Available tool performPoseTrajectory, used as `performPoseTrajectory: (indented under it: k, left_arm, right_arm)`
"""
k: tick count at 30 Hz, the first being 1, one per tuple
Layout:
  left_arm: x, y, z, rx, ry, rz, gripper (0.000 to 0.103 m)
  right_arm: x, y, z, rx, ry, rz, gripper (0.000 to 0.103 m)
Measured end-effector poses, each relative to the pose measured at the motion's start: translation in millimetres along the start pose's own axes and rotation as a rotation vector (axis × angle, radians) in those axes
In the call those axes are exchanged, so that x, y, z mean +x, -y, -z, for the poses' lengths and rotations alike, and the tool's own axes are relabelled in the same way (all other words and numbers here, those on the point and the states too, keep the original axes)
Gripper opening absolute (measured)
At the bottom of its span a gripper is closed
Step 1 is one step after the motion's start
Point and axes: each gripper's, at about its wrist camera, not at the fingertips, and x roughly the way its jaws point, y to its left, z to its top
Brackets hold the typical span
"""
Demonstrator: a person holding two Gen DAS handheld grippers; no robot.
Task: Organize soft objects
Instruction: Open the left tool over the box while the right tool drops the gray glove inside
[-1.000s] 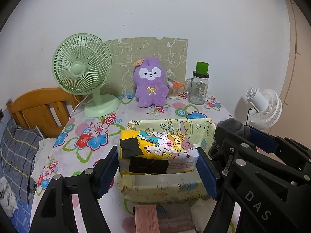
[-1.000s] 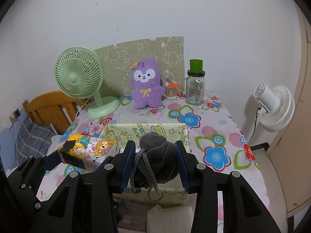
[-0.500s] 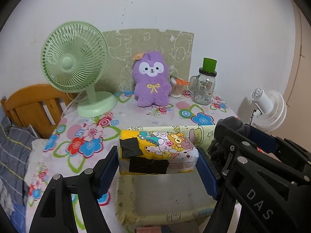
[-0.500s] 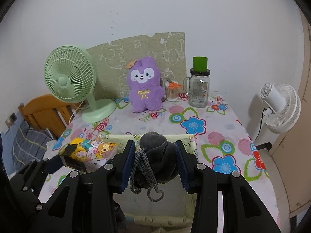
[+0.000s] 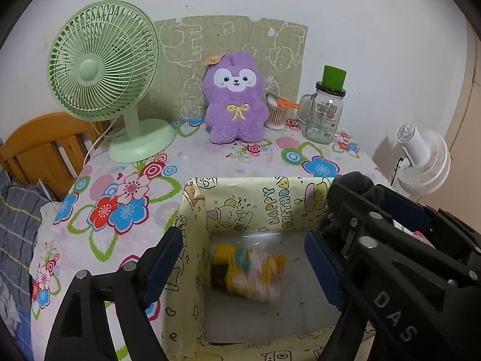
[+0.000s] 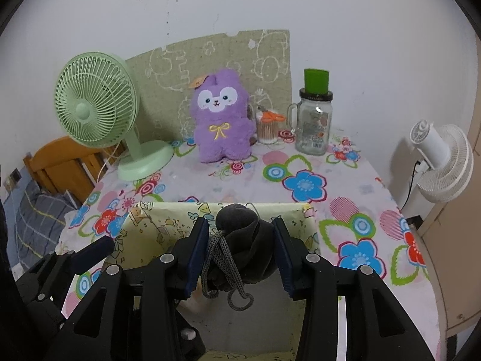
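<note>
The left gripper (image 5: 243, 266) is spread wide above a yellow cartoon-printed box (image 5: 279, 201) on the flowered surface (image 5: 210, 162), and its jaws have just been opening; the yellow tissue pack (image 5: 248, 270) is between the pads but free of them, blurred, down inside the box over its grey floor. The right gripper (image 6: 240, 240) is at the right side of the same box and pinches a dark grey cloth bundle (image 6: 243, 225) between its blue pads, with a knitted grey cord (image 6: 228, 273) hanging in loops from the bundle over the box opening. At the back of the surface a purple plush toy (image 5: 234, 102) sits upright against a green printed board (image 5: 228, 48), with a green desk fan (image 5: 103, 60) to its left and a cup of cotton swabs (image 5: 275, 114) with orange scissors just beside its right. A glass mug jar with a green cap (image 5: 326, 111) is right of that cup. A white fan (image 5: 424, 159) is off the surface at the right, and a wooden bed frame (image 5: 42, 147) shows at the left
</note>
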Motion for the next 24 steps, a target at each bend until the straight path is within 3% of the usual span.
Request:
performPoseTrajectory:
  k: [3, 7, 11, 18, 24]
  left_arm:
    - [1, 2, 0, 0.01, -0.001, -0.001, 0.088]
    - [-1, 4, 0, 0.021, 0.003, 0.005, 0.092]
    - [-8, 6, -1, 0.026, 0.021, -0.003, 0.095]
    - [-29, 13, -1, 0.051, 0.072, -0.023, 0.095]
    - [-49, 16, 2, 0.044, 0.12, -0.041, 0.095]
  right_arm:
    - [1, -1, 1, -0.007, 0.0, 0.003, 0.05]
    - [-1, -3, 0, -0.016, 0.008, 0.018, 0.074]
    - [-7, -2, 0, -0.016, 0.02, 0.019, 0.077]
    - [-26, -2, -1, -0.016, 0.051, 0.044, 0.095]
    - [-46, -2, 1, -0.017, 0.077, 0.049, 0.097]
